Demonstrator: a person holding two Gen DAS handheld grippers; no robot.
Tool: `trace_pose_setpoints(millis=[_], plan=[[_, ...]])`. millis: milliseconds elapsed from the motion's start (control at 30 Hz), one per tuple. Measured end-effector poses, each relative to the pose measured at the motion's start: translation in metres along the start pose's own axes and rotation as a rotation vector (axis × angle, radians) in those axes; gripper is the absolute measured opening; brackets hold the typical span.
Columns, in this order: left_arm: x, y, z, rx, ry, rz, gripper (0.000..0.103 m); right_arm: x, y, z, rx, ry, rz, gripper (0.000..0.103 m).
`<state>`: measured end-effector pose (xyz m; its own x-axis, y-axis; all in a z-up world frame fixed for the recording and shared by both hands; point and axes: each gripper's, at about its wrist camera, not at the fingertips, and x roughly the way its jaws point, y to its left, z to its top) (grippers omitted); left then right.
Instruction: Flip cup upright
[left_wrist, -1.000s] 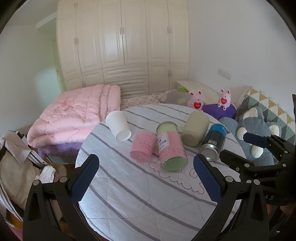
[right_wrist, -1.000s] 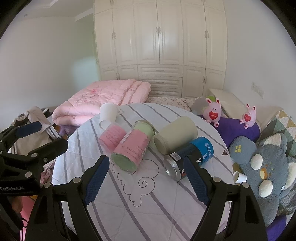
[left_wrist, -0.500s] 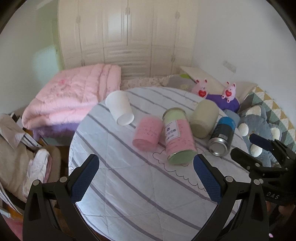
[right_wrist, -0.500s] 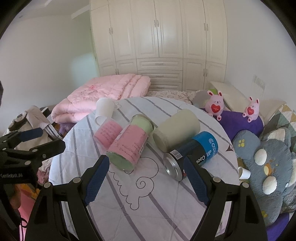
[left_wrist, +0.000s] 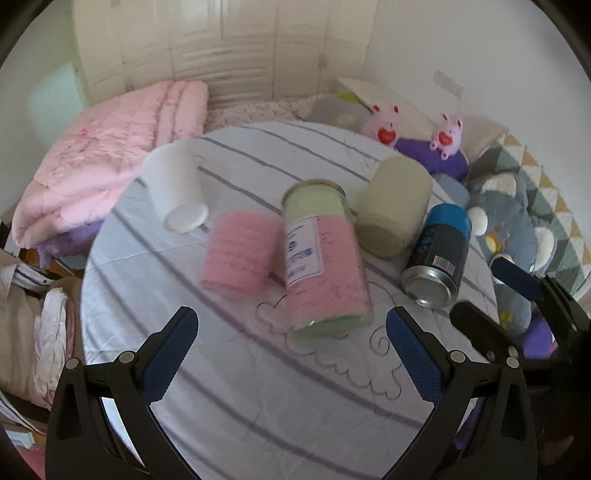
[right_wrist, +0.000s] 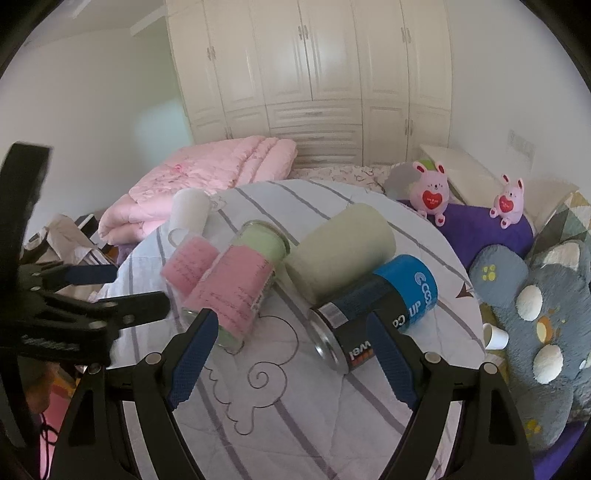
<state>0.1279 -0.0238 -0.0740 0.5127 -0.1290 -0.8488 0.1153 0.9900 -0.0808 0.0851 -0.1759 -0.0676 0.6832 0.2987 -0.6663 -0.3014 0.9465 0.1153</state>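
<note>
1. Bedroom setting is being recorded: white wardrobe (right_wrist: 314, 70) along the far wall, pink quilt (right_wrist: 207, 181) folded on the bed, and a round surface (left_wrist: 258, 398) covered by a striped cloth in the foreground.
2. Five containers are being observed on the surface, all lying on their sides: white paper cup (left_wrist: 177, 188) at the far left, pink cup (left_wrist: 240, 254), tall jar (left_wrist: 321, 258) with a pink label, pale green cup (left_wrist: 395, 210), and blue-and-black can (left_wrist: 439, 254) at the right.
3. Pink cup and tall jar are being seen touching side by side; pale green cup is lying just beside the jar's far end, and the can just beside the green cup.
4. Left tool (left_wrist: 288, 354) is being held with its fingers wide apart and nothing between them, low over the near part of the surface and pointed toward the tall jar.
5. Right tool (right_wrist: 291, 350) is likewise being held spread and empty, its right finger just in front of the can.
6. Progress is being judged as nil: no cup is standing upright and none is being gripped. Which cup is intended cannot be told from the views.
7. Remaining work is being judged as the whole sequence: approach, closing on a cup, rotation to vertical, and release.
</note>
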Motion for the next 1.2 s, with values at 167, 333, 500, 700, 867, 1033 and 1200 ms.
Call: trace_pose_setpoints(millis=[167, 333, 500, 700, 867, 1033, 1200], plan=[[0.029, -0.019, 0.013, 0.028, 0.066, -0.01, 0.103, 0.006, -0.016, -0.002, 0.015, 0.008, 0.013, 0.084], [0.051, -0.032, 0.022, 0.04, 0.119, -0.012, 0.103, 0.017, -0.037, -0.005, 0.054, 0.038, 0.013, 0.084], [0.069, -0.032, 0.029, 0.028, 0.162, 0.008, 0.103, 0.025, -0.047, -0.007, 0.063, 0.055, 0.021, 0.084], [0.089, -0.031, 0.029, 0.009, 0.214, 0.051, 0.095, 0.033, -0.053, -0.013, 0.062, 0.077, 0.047, 0.084], [0.096, -0.029, 0.025, -0.009, 0.237, 0.047, 0.071, 0.035, -0.057, -0.013, 0.067, 0.081, 0.052, 0.084], [0.083, -0.028, 0.023, -0.011, 0.211, 0.025, 0.07, 0.034, -0.055, -0.013, 0.065, 0.086, 0.051, 0.084], [0.062, -0.023, 0.012, 0.02, 0.181, 0.014, 0.07, 0.029, -0.05, -0.014, 0.052, 0.075, 0.047, 0.084]])
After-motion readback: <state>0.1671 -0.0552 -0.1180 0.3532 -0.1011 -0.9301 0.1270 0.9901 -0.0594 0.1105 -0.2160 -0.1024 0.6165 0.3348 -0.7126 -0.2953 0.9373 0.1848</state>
